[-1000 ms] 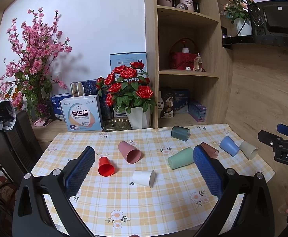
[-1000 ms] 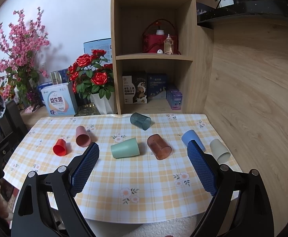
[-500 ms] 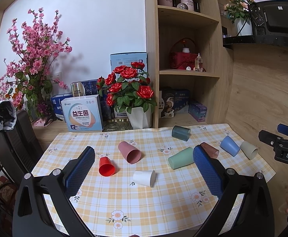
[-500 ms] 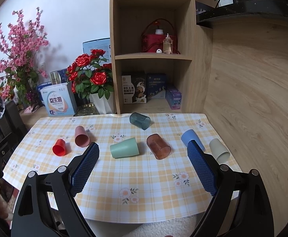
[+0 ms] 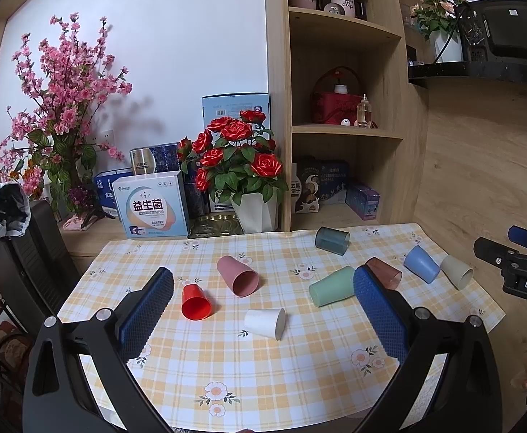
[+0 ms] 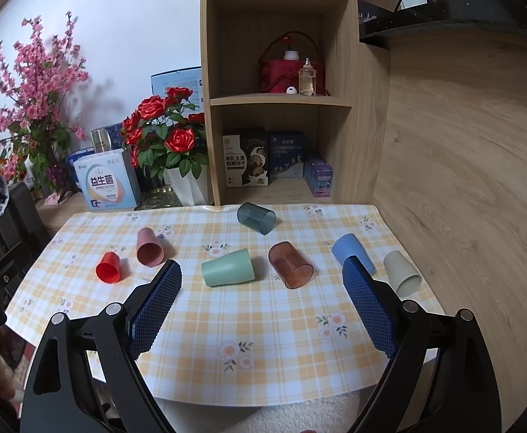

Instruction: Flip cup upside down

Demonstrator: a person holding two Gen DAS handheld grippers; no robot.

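Several plastic cups lie on their sides on the checked tablecloth (image 5: 299,368). In the left wrist view they are red (image 5: 195,303), pink (image 5: 237,280), white (image 5: 265,323), green (image 5: 330,290), brown (image 5: 384,272), blue (image 5: 421,264), beige (image 5: 456,272) and dark teal (image 5: 332,240). My left gripper (image 5: 262,278) hovers open above the table's near side, holding nothing. My right gripper (image 6: 261,269) is also open and holds nothing, above the green cup (image 6: 227,267) and brown cup (image 6: 290,265). The white cup is hidden in the right wrist view.
A white pot of red roses (image 5: 254,213), a boxed product (image 5: 151,207) and a pink blossom branch (image 5: 61,108) stand behind the table. A wooden shelf unit (image 5: 339,130) rises at the back right. A wood-panelled wall (image 6: 462,180) borders the right side.
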